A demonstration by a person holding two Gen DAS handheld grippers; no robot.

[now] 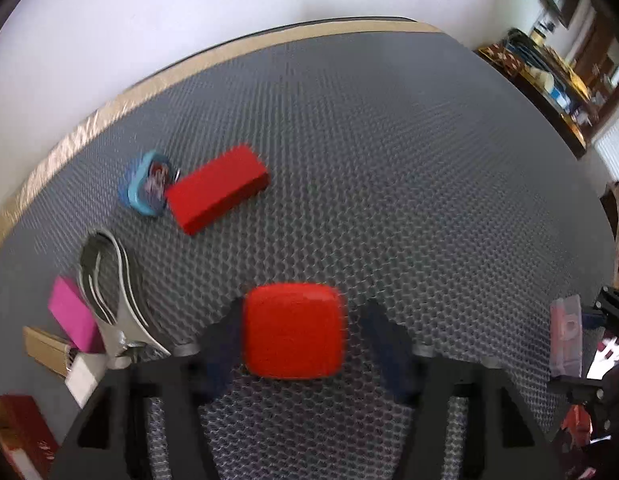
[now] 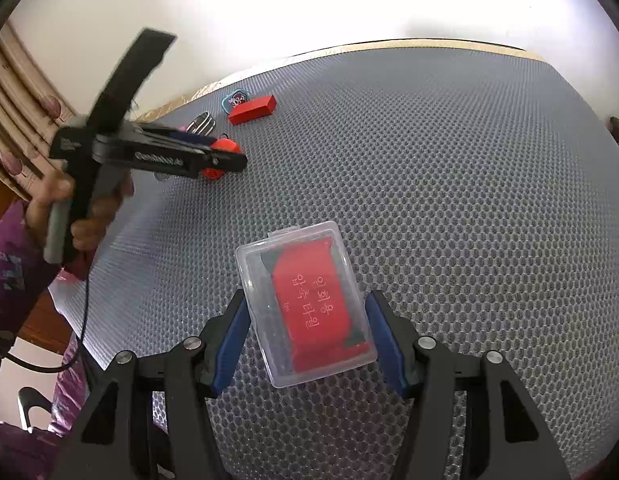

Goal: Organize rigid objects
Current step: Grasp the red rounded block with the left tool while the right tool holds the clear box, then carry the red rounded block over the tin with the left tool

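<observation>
The left gripper (image 1: pixel 295 332) has its 2 blue-padded fingers (image 1: pixel 223 334) set on either side of a red rounded-square case (image 1: pixel 294 330); the left pad meets the case's edge while a narrow strip of mat shows between the case and the right pad, so whether it is truly clamped cannot be told. In the right wrist view this same case (image 2: pixel 221 156) appears at the tip of the left tool, above the grey honeycomb mat (image 2: pixel 449 184). The right gripper (image 2: pixel 305 320) has its fingers spread to either side of a clear plastic box (image 2: pixel 305 304) holding a red card with white characters; the left pad (image 2: pixel 235 330) touches the box's edge and the right pad stands just beside the other edge, the box lying tilted on the mat. Farther back, near the mat's tan border (image 1: pixel 109 108), a red rectangular block (image 1: pixel 217 194) lies touching a blue heart-shaped tin (image 1: pixel 147 184). To the left lie metal spoons (image 1: pixel 109 280), a pink block (image 1: pixel 73 314), a tan block (image 1: pixel 43 348), a white block (image 1: pixel 83 378) and a dark red box (image 1: pixel 23 436), clustered close together.
</observation>
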